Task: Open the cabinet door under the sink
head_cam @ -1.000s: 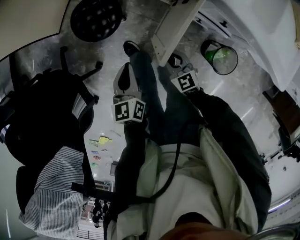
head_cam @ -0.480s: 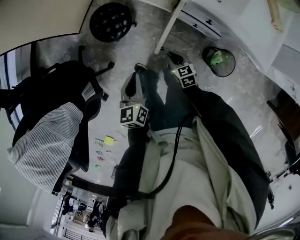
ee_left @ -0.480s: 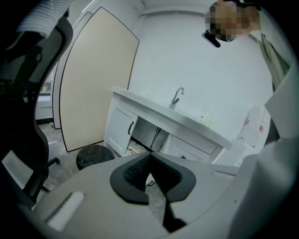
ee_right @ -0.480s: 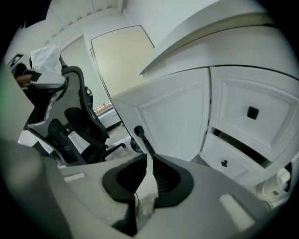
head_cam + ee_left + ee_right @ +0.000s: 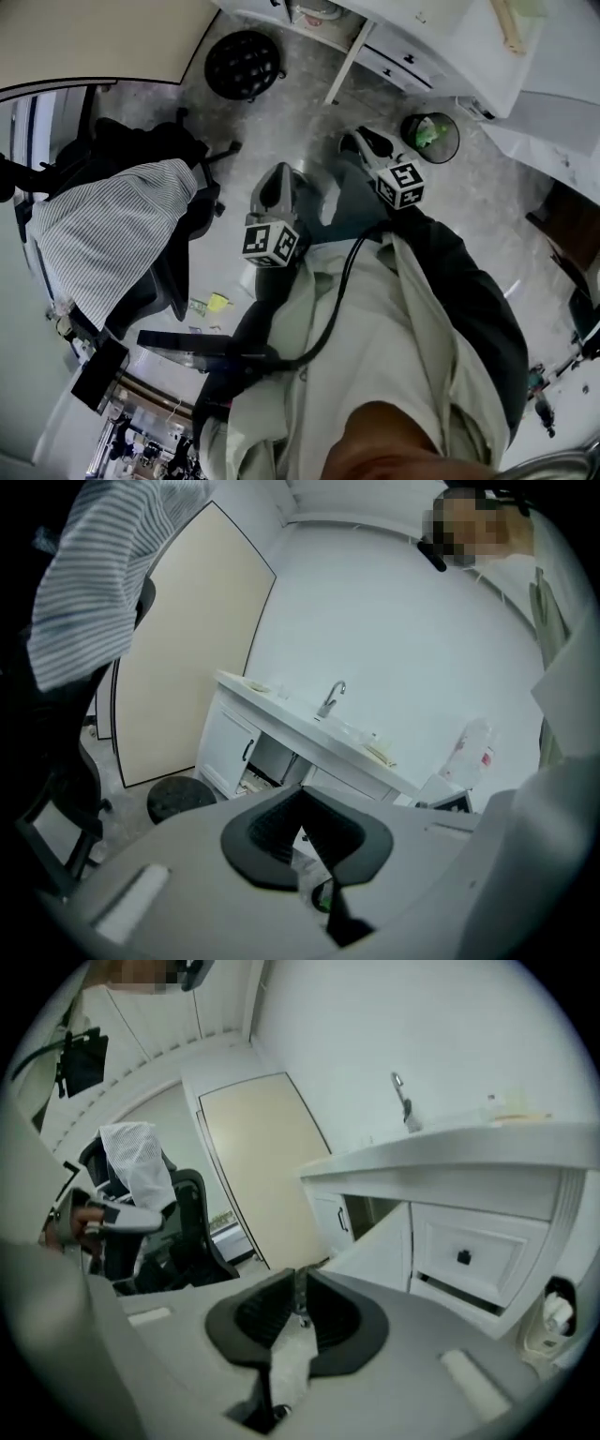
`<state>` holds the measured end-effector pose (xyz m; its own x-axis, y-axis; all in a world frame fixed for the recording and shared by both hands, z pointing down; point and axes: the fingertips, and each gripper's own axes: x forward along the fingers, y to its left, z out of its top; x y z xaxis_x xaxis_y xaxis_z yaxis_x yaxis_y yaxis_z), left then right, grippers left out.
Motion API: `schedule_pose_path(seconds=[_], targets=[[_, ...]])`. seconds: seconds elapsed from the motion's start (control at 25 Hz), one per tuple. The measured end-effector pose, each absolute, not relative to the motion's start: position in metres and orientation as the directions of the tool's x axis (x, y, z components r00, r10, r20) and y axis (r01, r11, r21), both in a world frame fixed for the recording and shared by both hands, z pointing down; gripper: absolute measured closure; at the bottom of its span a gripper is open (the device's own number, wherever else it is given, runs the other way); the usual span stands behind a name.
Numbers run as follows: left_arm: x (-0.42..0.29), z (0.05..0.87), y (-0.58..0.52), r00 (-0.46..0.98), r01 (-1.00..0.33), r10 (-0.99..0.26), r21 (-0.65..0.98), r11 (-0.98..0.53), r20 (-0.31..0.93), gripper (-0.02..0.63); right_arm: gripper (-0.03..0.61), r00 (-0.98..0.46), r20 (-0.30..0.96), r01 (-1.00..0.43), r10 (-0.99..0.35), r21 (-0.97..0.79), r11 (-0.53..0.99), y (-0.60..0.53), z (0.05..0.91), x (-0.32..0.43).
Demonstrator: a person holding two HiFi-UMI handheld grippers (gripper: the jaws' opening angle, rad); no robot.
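The white sink cabinet (image 5: pixel 403 56) runs along the top of the head view, with one door (image 5: pixel 345 64) standing open toward me. In the right gripper view that open door (image 5: pixel 375 1241) swings out beside a drawer (image 5: pixel 469 1255) with a black knob, under the faucet (image 5: pixel 403 1101). The left gripper view has the cabinet (image 5: pixel 281 742) farther off, with a dark open bay beside a closed door (image 5: pixel 225 747). My left gripper (image 5: pixel 274 187) and right gripper (image 5: pixel 364 142) hang low over the floor, both shut on nothing and apart from the door. Their jaws meet in the left gripper (image 5: pixel 302 822) and right gripper (image 5: pixel 300 1302) views.
A black round stool (image 5: pixel 244 64) stands left of the cabinet. A small bin (image 5: pixel 429 136) with green contents sits on the floor at right. An office chair draped with a striped shirt (image 5: pixel 103 234) fills the left. Small coloured notes (image 5: pixel 214 304) lie on the floor.
The view has drawn back from the open door, which was close above the right gripper and now lies farther up. More of the cabinet shows. Both grippers stay shut.
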<state>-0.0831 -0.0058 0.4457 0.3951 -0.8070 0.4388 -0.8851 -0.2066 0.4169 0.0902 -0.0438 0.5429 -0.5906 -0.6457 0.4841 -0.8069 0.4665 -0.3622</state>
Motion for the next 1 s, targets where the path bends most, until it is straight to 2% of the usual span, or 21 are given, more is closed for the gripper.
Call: schedule_pose_path(seconds=[0.2, 0.52, 0.76, 1.0], targets=[[-0.103, 0.419, 0.020, 0.470, -0.863, -0.788, 0.392, -0.318, 0.396, 0.607, 0.537, -0.537, 0.392, -0.840, -0.747, -0.323, 0.435, -0.011, 0.470, 0.081], [-0.117, 0.400, 0.038, 0.524, -0.838, -0.772, 0.382, -0.391, 0.360, 0.607, 0.537, -0.509, 0.379, -0.861, -0.773, -0.232, 0.453, 0.050, 0.430, 0.066], [-0.112, 0.401, 0.054, 0.567, -0.815, -0.747, 0.365, -0.449, 0.347, 0.607, 0.537, -0.480, 0.369, -0.876, -0.796, -0.249, 0.413, 0.072, 0.432, 0.068], [-0.123, 0.387, 0.051, 0.514, -0.850, -0.798, 0.316, -0.423, 0.315, 0.607, 0.537, -0.534, 0.358, -0.845, -0.766, -0.264, 0.465, 0.049, 0.434, 0.054]])
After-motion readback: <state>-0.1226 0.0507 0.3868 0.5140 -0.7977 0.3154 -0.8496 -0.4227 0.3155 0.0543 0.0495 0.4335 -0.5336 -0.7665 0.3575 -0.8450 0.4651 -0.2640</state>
